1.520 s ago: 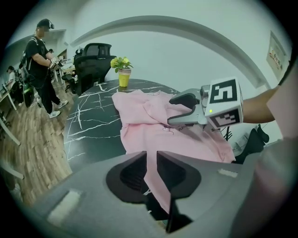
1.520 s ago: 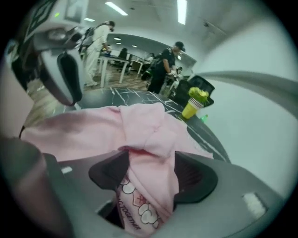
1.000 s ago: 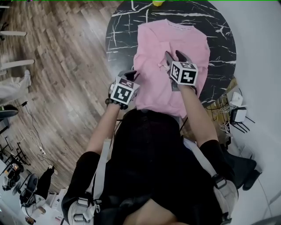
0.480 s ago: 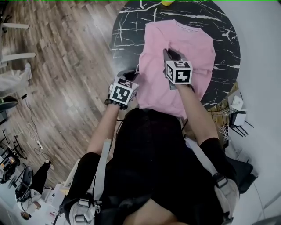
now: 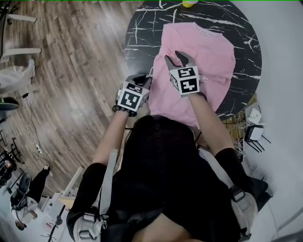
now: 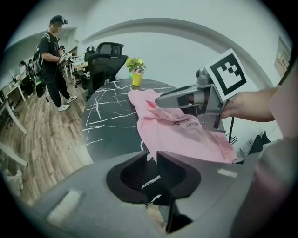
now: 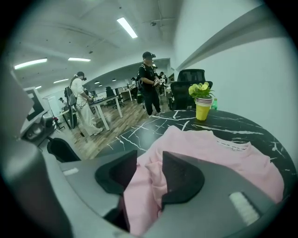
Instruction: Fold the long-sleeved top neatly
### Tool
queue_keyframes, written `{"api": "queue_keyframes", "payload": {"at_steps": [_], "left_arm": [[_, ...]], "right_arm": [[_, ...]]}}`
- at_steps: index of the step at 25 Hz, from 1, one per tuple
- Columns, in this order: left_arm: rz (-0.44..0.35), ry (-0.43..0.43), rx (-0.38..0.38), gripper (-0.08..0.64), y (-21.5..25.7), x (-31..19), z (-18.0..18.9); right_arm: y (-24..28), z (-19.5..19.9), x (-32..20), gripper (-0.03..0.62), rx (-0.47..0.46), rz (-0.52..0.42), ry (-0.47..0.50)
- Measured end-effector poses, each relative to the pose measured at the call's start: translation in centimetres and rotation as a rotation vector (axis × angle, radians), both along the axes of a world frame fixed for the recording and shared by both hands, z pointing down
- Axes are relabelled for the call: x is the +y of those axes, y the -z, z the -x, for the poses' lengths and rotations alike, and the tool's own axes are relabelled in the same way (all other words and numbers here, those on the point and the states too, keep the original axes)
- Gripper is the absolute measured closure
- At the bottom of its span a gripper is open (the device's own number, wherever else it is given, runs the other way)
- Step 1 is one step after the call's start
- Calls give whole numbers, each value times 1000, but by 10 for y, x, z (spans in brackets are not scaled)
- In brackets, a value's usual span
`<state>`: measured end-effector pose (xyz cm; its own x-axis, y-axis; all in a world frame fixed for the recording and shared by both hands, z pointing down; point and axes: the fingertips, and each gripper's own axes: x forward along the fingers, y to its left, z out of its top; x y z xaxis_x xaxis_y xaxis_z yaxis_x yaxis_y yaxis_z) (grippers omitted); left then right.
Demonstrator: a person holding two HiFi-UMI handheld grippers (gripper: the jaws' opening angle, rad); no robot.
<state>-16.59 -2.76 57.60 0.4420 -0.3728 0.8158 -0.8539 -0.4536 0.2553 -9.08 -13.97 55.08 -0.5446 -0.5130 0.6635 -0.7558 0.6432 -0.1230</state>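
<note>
A pink long-sleeved top (image 5: pixel 210 47) lies spread on a round black marble table (image 5: pixel 142 33). My right gripper (image 5: pixel 177 59) hovers over the top's left-middle part. In the right gripper view (image 7: pixel 149 172) a bunched fold of the top (image 7: pixel 219 158) sits between its jaws, which have just been opening and do not pinch it. My left gripper (image 5: pixel 142 80) is at the top's near-left edge. In its own view (image 6: pixel 150 158) its jaws stand close together with a narrow gap; only the table (image 6: pixel 107 125) shows through. The top (image 6: pixel 177 132) ends just beyond them.
A yellow pot with a plant (image 5: pixel 189 3) stands at the table's far edge. A black office chair (image 6: pixel 104 56) is behind the table. People (image 7: pixel 149 81) stand on the wooden floor further off. A wire rack with cables (image 5: pixel 248 125) sits to the table's right.
The right gripper has moved left across the top and rolled, and its fingers now stand apart. The left gripper has stayed by the top's near-left edge.
</note>
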Motion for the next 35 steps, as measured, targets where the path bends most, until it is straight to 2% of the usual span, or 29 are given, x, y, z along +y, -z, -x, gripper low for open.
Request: {"api": "queue_keyframes", "payload": {"at_steps": [3,8,15,18,21,24,27,32,35], "left_arm": [[-9,-25,8,485,3,-4,-14],[-36,-93,17,485,12,-12,-52],[-61,-174,27,485,23,-19,-126],[-56,-189,29,485,21,-17,-161],[-43,-183,38,485,19,-12,-198],[-29,-168,44,485,15,-7,-234],[-22,-142,55,485,13,-9,-267],[-2,-87,64,485,5,-9,-301],[11,-33,67,485,-2,-8,-309]], "right_arm": [[3,-17,-1,417,12,-18,-10],[12,-68,-4,417,8,-42,-93],[16,-186,0,417,22,-53,-239],[14,-243,-1,419,19,-44,-302],[13,-293,-9,426,37,-39,-325],[10,-329,-20,433,66,-40,-297],[8,-347,-34,439,93,-51,-234],[-3,-352,-59,452,104,-39,-112],[-15,-345,-74,488,125,-26,-34]]}}
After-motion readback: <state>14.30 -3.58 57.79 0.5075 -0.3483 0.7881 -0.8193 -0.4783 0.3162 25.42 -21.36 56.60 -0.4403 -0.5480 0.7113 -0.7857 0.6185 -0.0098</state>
